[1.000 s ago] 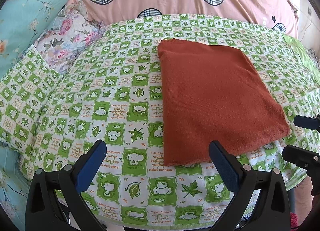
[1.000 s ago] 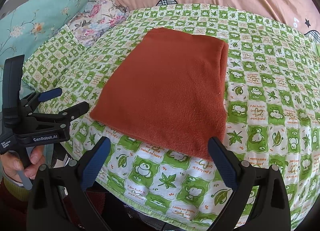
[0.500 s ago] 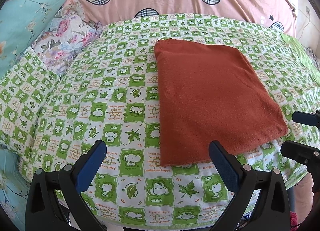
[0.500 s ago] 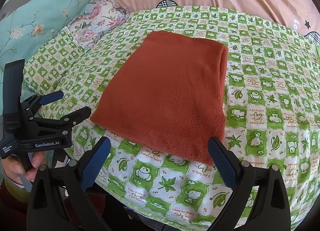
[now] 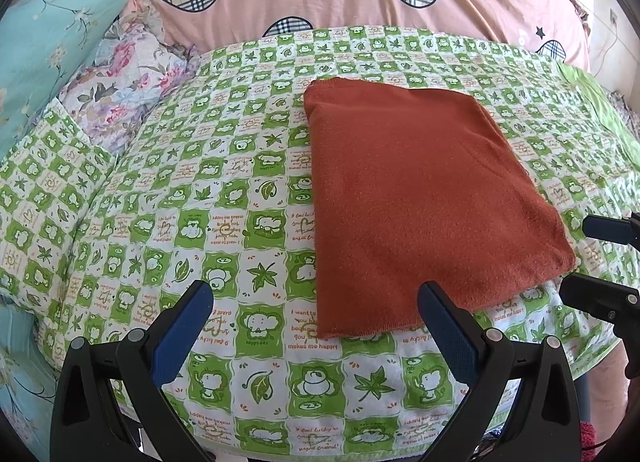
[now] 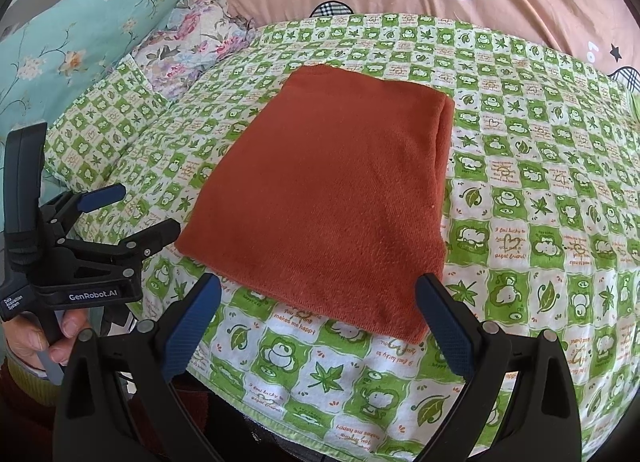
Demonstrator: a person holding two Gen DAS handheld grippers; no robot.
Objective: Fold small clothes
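The folded red cloth [image 5: 420,206] lies flat on the green sheet [image 5: 200,198] that says "makes me happy", while the left gripper [image 5: 316,326], marked "GenRobot.AI", and the right gripper [image 6: 318,322] both gape wide, holding nothing.

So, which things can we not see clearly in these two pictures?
- How many layers the folded rust-red cloth has: both wrist views show only its top face and edges.
- The sheet under the cloth: the cloth covers it.
- The front edge of the green checked sheet: the open right gripper blocks it.
- The right gripper in the left wrist view: the picture's right edge cuts it off.
- The left gripper is open.
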